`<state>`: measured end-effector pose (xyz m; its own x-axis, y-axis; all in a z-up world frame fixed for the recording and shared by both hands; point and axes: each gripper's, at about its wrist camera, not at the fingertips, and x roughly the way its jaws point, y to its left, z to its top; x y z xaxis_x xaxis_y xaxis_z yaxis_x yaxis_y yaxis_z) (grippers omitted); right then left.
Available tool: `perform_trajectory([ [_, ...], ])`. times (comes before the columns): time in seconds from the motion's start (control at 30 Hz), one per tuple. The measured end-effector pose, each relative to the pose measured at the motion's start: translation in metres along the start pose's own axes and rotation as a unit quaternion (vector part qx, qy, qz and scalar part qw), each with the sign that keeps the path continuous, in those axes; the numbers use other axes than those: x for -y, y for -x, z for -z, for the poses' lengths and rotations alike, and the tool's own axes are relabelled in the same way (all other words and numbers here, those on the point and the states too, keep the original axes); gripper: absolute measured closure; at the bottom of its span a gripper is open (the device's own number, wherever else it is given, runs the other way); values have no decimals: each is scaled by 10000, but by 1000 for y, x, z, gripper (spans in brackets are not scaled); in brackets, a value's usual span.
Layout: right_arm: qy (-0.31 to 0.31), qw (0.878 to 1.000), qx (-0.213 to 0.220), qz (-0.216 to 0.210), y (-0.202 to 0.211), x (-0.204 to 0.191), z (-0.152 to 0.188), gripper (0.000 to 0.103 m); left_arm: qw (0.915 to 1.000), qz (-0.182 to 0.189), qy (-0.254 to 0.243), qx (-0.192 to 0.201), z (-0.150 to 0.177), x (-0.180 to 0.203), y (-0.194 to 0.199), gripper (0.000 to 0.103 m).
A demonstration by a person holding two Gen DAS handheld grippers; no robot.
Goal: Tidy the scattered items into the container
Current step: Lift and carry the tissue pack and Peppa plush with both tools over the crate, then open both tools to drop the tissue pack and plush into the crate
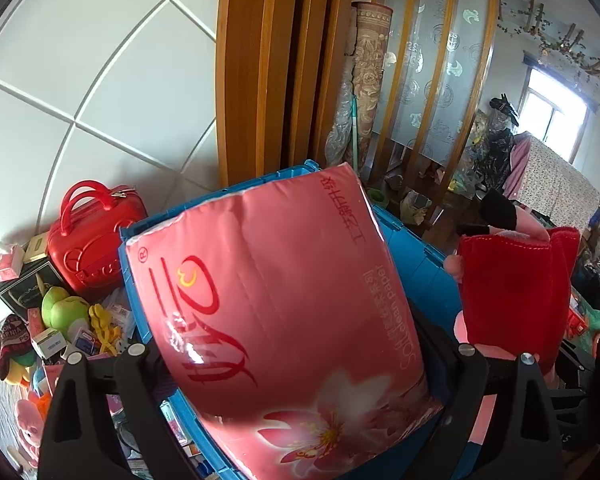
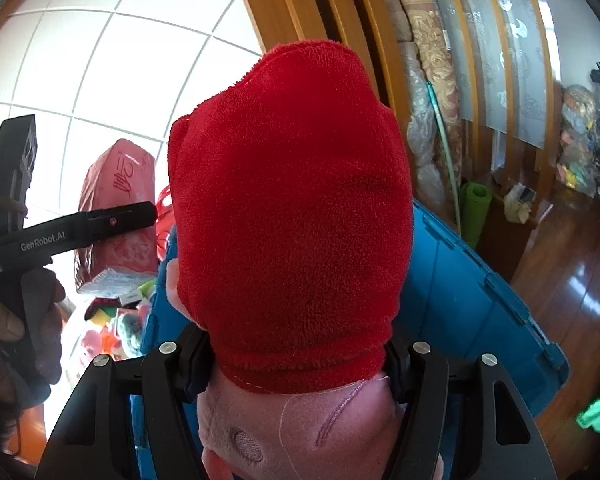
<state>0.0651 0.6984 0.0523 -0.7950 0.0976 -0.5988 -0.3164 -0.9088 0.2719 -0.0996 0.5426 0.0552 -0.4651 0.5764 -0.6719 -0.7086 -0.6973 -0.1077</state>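
A pink plastic-wrapped tissue pack (image 1: 284, 300) with a flower print hangs tilted over the blue crate (image 1: 414, 252). My left gripper (image 1: 300, 356) is shut on its lower part, jaws wide on either side. In the right wrist view the pack (image 2: 118, 204) hangs at the left beside one of the left gripper's fingers (image 2: 112, 219), which a hand holds. My right gripper (image 2: 296, 354) is shut on a pink plush toy in a red fleece dress (image 2: 292, 208), above the blue crate (image 2: 460, 280). The toy (image 1: 516, 288) also shows at the right of the left wrist view.
Left of the crate lie a red mini suitcase (image 1: 96, 236), green fruit-shaped toys (image 1: 66, 308), small boxes and several plush toys. Behind stand a wooden door frame (image 1: 260, 80), a rolled carpet (image 1: 370, 80) and a green mat roll (image 2: 476, 208). Glossy wooden floor (image 2: 572, 280) lies at the right.
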Motion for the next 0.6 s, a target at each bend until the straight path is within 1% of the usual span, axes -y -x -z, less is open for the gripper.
perform_trajectory([
  [0.13,8,10000,-13,10,0,-3,-1,36,10000,48,-5,-4,-3,-4,-2,9],
  [0.17,18,10000,-13,-3,0,-2,-1,35,10000,93,-5,-13,-5,-4,-3,9],
  [0.2,36,10000,-18,-7,-1,-3,-1,31,9998,173,-15,-43,-7,-4,-5,9],
  [0.27,118,9999,-47,117,-3,-8,-2,16,9996,242,-58,-119,-13,-4,-9,4],
  [0.3,156,9997,33,197,-1,-11,-3,0,9996,256,-67,-104,-15,-4,-8,0],
  [0.37,184,9994,173,240,1,-14,-6,0,9998,171,-61,23,-17,-7,-3,0],
  [0.43,193,9993,216,233,2,-15,-9,0,9998,159,-63,49,-17,-10,-1,0],
  [0.6,181,9996,160,173,-5,-15,-12,0,10000,59,41,16,-11,-22,2,0],
])
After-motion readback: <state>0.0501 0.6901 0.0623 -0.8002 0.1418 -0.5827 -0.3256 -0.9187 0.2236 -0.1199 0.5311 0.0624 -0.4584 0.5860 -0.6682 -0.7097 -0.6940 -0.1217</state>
